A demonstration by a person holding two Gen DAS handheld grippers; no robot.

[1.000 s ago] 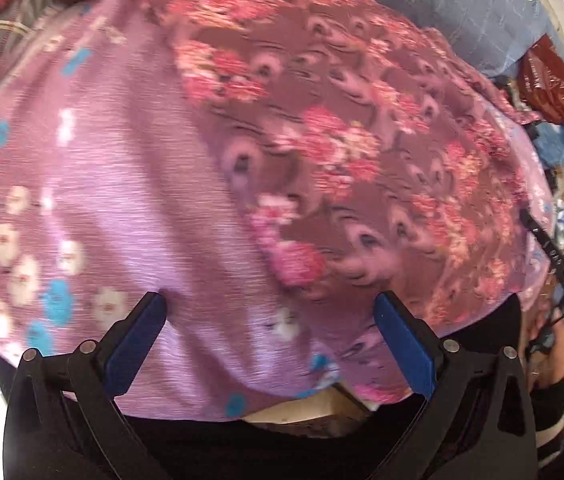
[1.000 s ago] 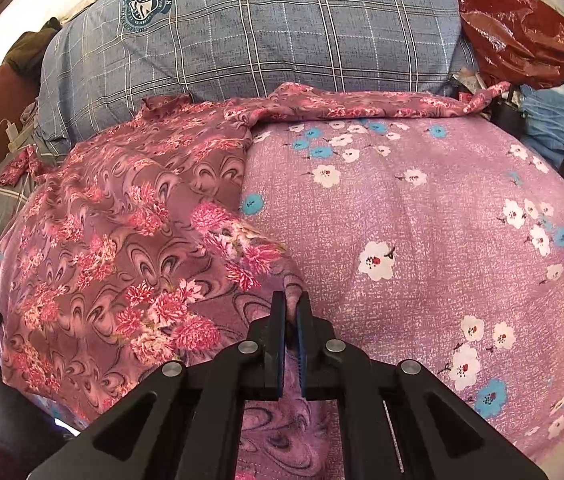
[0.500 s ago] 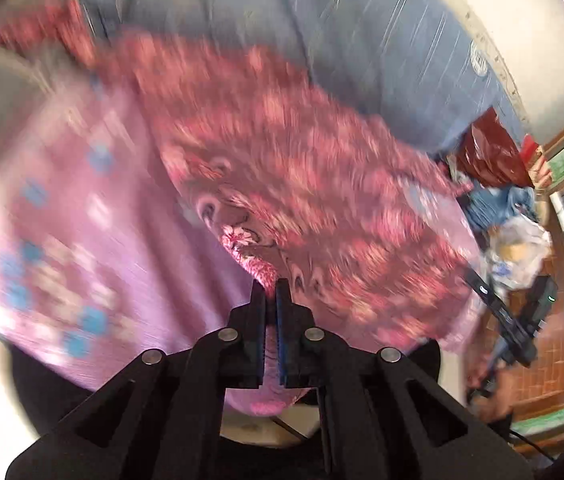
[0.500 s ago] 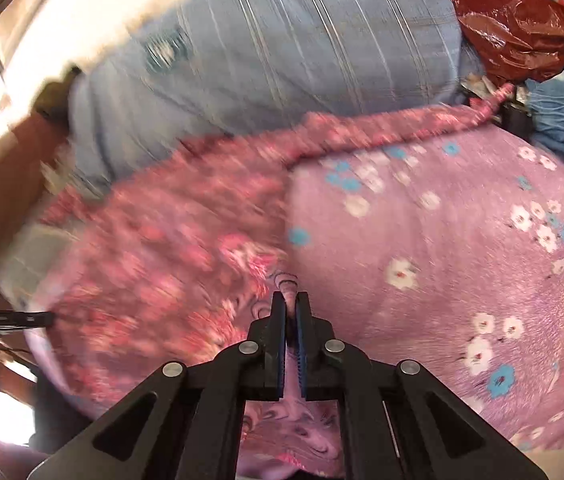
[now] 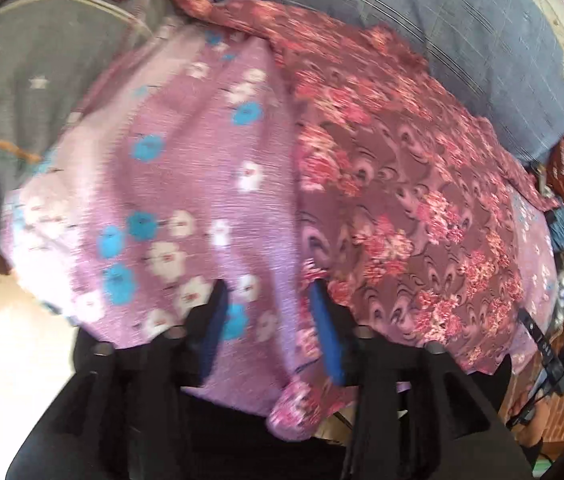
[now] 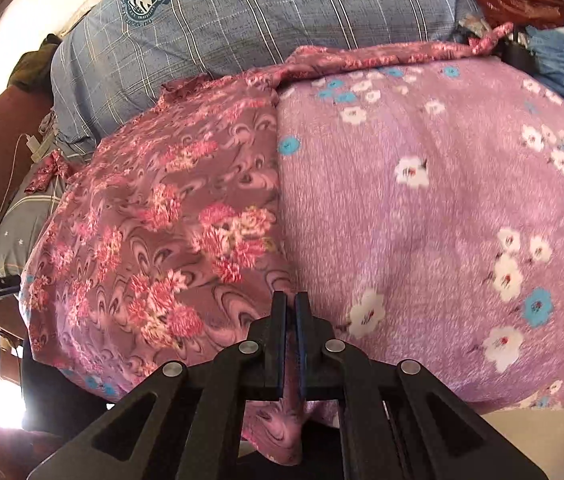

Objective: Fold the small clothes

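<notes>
Each wrist camera sits just behind its own gripper, looking steeply down along the fingers, close over the bed. Both views share the floral garment (image 5: 394, 184) (image 6: 169, 216) lying on the lilac sheet (image 5: 185, 184) (image 6: 422, 216), with the blue checked pillow (image 5: 482, 40) (image 6: 265, 16) beyond.

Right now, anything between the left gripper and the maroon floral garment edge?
Nothing visible. The left gripper, jaws just opening, hangs over the lilac sheet; the maroon floral garment edge lies beside its right finger, uncovered.

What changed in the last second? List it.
The left gripper shut on the floral garment's edge, carried it across, and its jaws have just been opening, letting go. The right gripper stays shut on the garment; the purple sheet stays put.
</notes>
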